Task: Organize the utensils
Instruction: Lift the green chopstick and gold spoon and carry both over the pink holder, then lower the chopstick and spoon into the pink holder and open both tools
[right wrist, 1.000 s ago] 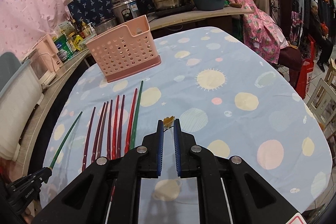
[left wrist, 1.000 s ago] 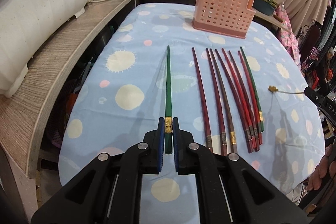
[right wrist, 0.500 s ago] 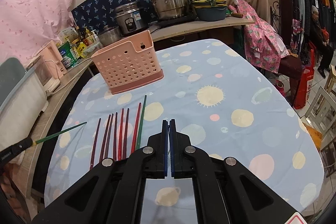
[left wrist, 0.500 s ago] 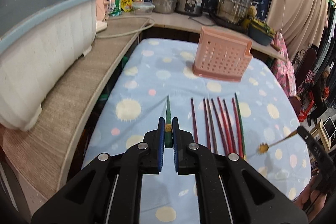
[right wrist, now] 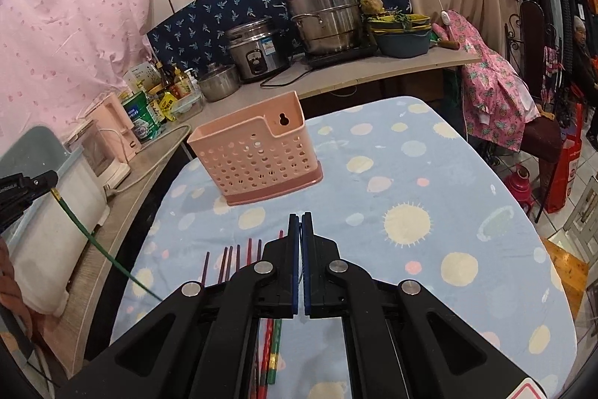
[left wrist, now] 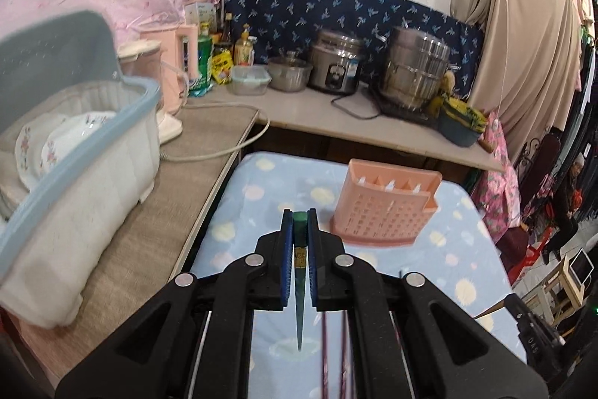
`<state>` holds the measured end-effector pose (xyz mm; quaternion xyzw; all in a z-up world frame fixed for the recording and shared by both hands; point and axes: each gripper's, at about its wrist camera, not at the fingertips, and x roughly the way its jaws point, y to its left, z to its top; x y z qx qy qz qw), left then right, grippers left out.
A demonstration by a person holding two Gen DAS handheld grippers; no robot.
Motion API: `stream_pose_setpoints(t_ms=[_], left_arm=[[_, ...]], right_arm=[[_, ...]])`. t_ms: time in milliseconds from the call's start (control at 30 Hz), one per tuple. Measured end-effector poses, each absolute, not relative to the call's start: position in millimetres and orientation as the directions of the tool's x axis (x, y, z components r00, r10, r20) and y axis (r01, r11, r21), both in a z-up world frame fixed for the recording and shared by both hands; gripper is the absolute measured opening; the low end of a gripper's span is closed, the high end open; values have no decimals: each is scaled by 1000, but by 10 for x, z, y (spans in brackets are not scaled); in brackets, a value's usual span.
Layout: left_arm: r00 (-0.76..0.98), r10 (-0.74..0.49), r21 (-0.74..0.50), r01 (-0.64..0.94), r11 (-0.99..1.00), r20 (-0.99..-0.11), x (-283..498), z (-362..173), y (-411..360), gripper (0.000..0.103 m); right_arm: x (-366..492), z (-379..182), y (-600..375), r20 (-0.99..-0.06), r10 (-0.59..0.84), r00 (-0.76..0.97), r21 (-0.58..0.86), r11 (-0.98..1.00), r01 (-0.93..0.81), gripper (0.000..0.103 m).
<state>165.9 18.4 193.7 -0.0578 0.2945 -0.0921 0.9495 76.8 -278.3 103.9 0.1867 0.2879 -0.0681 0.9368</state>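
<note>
My left gripper (left wrist: 299,215) is shut on a green chopstick (left wrist: 299,287), which hangs tip-down above the blue dotted tablecloth (left wrist: 261,182). The right wrist view shows that left gripper (right wrist: 45,180) raised at the left edge, the green chopstick (right wrist: 101,249) slanting down from it. My right gripper (right wrist: 300,217) is shut; the left wrist view shows the right gripper (left wrist: 514,303) pinching a thin gold pick (left wrist: 493,308). Several red and dark chopsticks (right wrist: 231,258) lie side by side below it. The pink perforated utensil holder (right wrist: 258,156) stands upright farther back on the table.
A white tub with a blue rim (left wrist: 74,156) holding plates sits on the wooden counter at left, with a cable (left wrist: 224,152) trailing past it. Pots and a rice cooker (left wrist: 336,66) line the back counter. A chair draped in pink cloth (right wrist: 497,88) stands right.
The left gripper has risen off the table with the green chopstick, whose tip swung down. The right gripper closed on the gold pick and lifted it a little.
</note>
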Motion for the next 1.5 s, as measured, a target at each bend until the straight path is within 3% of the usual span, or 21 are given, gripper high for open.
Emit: stream_pose_setpoints(t_ms=[367,600,1233,1367,1500], left_arm=[[899,-249,-198,187,962,-361,2179,2939,-226,7],[915,-264,-213,204,955,-305,2625,3084,-507,7],[851,-251,-205,173,963,-461,3399,2050,-702,7],[856,-236,-196,161,967,-460,3383,2005,-666,8],[855,-224,-194,148,970,-467,3317,1993,-585,29]], right_arm=[[1661,1631,-3129,-471,-9,882,356,913,199,2],[2244,1770,-3306,-453,-29,891,348,914,207,2],[3009,1049,-3221,-582,-13,813,285,933,218,2],[2972,1045,-3190,-577,-30,816,267,937,223,8],[2869,1118,-3186,-560,-34,828,274,935,224,16]])
